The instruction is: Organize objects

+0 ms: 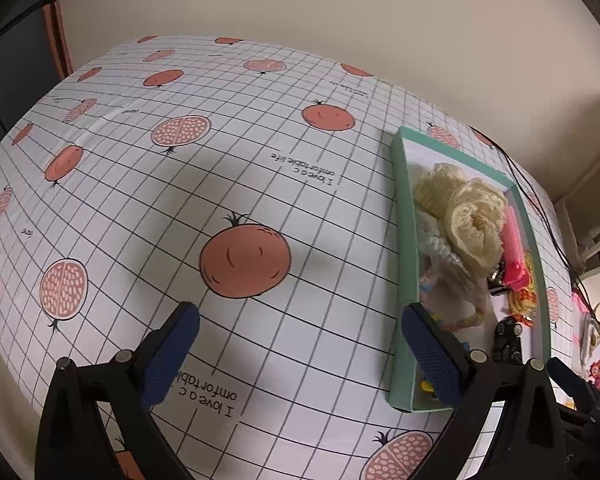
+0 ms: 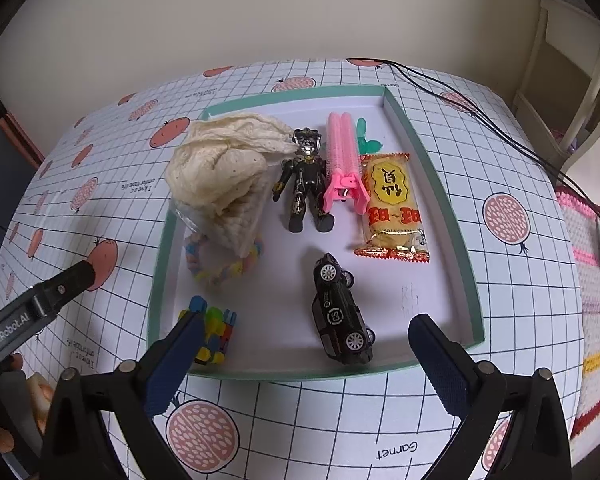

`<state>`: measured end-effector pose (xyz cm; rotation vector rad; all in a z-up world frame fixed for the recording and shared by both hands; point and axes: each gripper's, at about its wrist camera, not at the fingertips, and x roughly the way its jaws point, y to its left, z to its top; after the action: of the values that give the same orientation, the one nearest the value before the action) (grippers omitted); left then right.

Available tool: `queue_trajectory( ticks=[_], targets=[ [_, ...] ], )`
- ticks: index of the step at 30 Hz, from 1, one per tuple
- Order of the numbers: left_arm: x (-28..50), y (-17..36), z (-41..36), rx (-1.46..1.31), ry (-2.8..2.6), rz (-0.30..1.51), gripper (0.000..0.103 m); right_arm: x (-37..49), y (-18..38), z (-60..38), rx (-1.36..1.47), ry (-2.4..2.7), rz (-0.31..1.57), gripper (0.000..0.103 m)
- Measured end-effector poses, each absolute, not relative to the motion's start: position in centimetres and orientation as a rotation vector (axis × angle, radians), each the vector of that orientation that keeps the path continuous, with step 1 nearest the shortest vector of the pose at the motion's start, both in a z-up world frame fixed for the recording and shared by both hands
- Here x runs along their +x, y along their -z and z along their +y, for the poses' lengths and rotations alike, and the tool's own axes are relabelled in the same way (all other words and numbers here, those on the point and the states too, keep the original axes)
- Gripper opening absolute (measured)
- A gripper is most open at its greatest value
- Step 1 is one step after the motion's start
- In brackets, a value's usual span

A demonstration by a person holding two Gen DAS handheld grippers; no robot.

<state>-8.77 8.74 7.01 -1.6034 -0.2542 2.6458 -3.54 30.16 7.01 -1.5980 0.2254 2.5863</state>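
Black die-cast toy car [image 2: 342, 312]: inside shallow mint-green cardboard tray [image 2: 436, 184], just ahead of right gripper [image 2: 304, 344], between its fingers. Likely rigid, smooth, rolls on wheels; best gripped across body sides. Right gripper spread apart, empty. Left gripper [image 1: 300, 344] likewise spread, empty, over pomegranate-print tablecloth [image 1: 260, 184].

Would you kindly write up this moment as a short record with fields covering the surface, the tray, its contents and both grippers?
surface: tablecloth with grid and pomegranate print
container: shallow green tray, white inside
contents: cream knit cloth, pastel bracelet, black action figure, pink hair clip, yellow snack packet, black toy car, coloured building blocks
left hand-held gripper: open, empty, over the cloth beside the tray
right hand-held gripper: open, empty, at the tray's near edge
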Motion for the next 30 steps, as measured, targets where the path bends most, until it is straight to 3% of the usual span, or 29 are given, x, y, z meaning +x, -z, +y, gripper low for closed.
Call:
queue_trajectory(
  ticks=[8, 30],
  targets=[
    [-8.0, -6.7, 8.7, -1.665, -2.622, -0.193, 0.101, -2.6, -7.1, 29.7, -1.643, -2.557, 0.206, 0.103],
    [-2.1, -9.2, 5.9, -1.435, -2.714, -0.022, 0.101, 3.3, -7.3, 27.0, -1.602, -2.501, 0.244, 0.103]
  ],
)
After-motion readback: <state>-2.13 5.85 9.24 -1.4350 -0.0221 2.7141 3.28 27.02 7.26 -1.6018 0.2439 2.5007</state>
